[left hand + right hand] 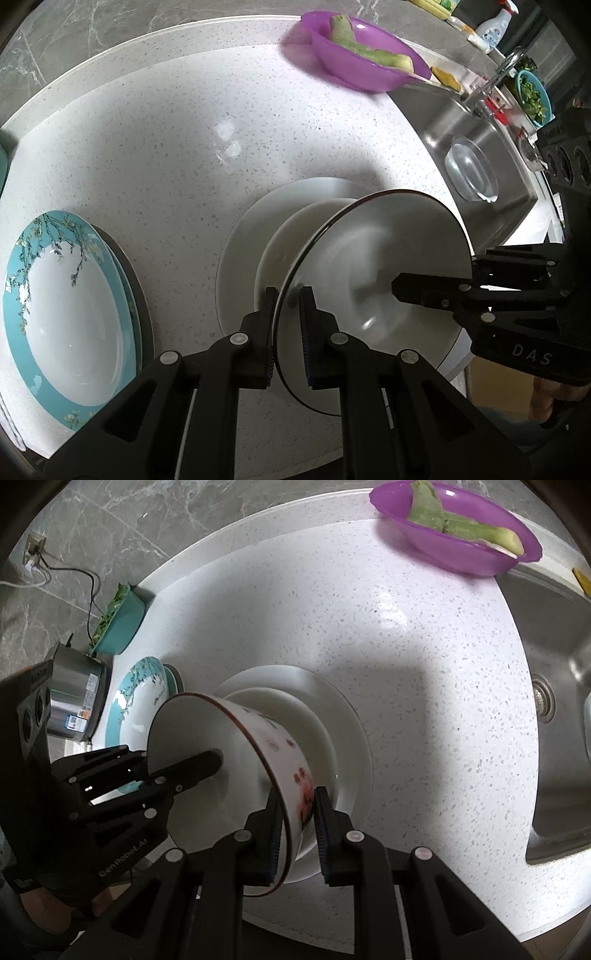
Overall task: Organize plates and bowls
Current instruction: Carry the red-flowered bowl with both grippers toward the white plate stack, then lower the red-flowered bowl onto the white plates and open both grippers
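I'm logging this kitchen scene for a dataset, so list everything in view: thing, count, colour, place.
Flowered bowl: one, white with red blossoms, tilted over the white stack, gripped at both rims.
White plates: two stacked, counter centre.
Teal floral plates: stacked, teal and white, counter's left.
Purple bowl: one, holding green vegetable pieces, beside the sink.
Sink: steel, right; a clear dish inside.
Cooker: silver, far left.
Teal basin: one, holding greens.
Left gripper: black, shut on the bowl's rim.
Right gripper: black, shut on the opposite rim.
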Demonstrator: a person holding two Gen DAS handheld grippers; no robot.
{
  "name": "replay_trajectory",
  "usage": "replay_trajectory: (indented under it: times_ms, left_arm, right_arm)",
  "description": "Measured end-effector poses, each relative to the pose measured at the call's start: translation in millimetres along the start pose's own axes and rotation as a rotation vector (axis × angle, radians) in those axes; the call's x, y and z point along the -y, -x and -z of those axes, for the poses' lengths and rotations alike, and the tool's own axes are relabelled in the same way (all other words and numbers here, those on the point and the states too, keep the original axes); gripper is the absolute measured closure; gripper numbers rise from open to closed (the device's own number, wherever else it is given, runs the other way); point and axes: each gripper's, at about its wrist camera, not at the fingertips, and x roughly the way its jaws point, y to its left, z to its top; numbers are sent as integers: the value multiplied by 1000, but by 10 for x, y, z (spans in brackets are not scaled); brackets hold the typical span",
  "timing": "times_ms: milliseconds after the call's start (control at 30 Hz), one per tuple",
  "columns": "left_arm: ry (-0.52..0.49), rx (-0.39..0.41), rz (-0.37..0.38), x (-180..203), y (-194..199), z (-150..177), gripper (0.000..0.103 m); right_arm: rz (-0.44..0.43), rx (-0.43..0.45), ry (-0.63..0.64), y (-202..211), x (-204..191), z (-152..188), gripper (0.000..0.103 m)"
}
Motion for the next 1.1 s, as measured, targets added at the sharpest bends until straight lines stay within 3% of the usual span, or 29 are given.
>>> replay_trajectory:
  times_ms: [267,467,567,600,633,667,967,1100]
  left_arm:
    - [27,24,33,-71,12,-23,92]
    - [38,56,74,-40,53,-28,79]
    - [54,97,114,-54,123,-43,71]
    - [59,109,123,-62,149,-39,61]
    - [59,138,115,-66,201,-54,45]
    - [60,155,111,-67,240,-67,41]
    - [79,176,143,-135,285,-132,40]
    - [77,178,148,-177,306,-88,40]
  right_arm:
    - [1,-12,-17,-12,38,-52,85]
    - [8,-23,-18,-15,56,-104,85]
    - [18,-29,-10,-21,55,-130,85]
    - [22,-32,-10,-26,52,-135,85]
    - [30,-35,-10,-36,56,-141,84]
    - [30,-34,-15,-39,59,-143,83]
    - [57,-45,-5,-79,46,-196,81]
    - [31,-50,-15,-77,17,-205,55]
